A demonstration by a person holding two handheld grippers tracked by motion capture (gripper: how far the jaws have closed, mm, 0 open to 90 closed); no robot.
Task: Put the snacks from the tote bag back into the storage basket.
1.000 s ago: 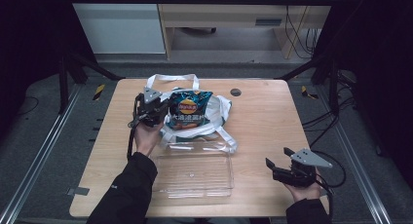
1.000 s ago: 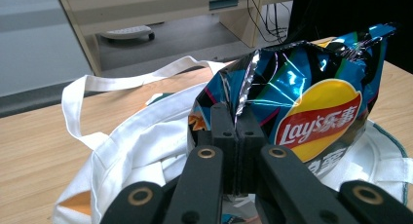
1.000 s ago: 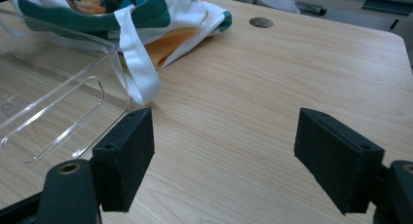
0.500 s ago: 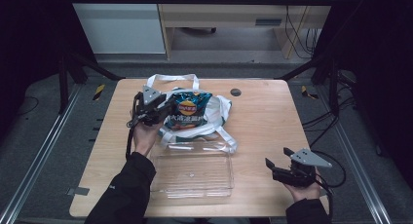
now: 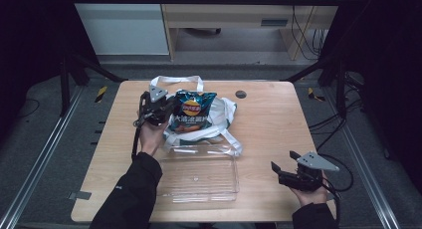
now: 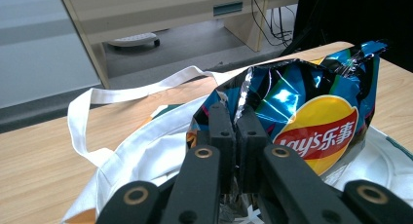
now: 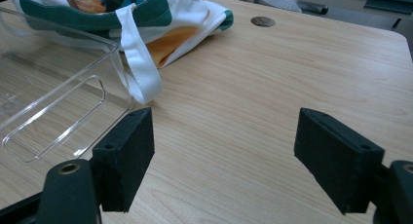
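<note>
left claw [image 6: 237, 124] jaws just closed again, now pinching chip bag [image 6: 311, 112] edge, bag half out of tote [image 5: 221, 114]. grip's reset, so pull can go on. right claw [image 5: 286, 162] wide open, idle.

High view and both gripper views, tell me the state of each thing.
Left gripper: shut on chip bag, just closed.
Right gripper: open, nothing between its fingers.
Chip bag: upright, edge pinched, over tote.
Tote bag: lying flat.
Clear tray: empty.
</note>
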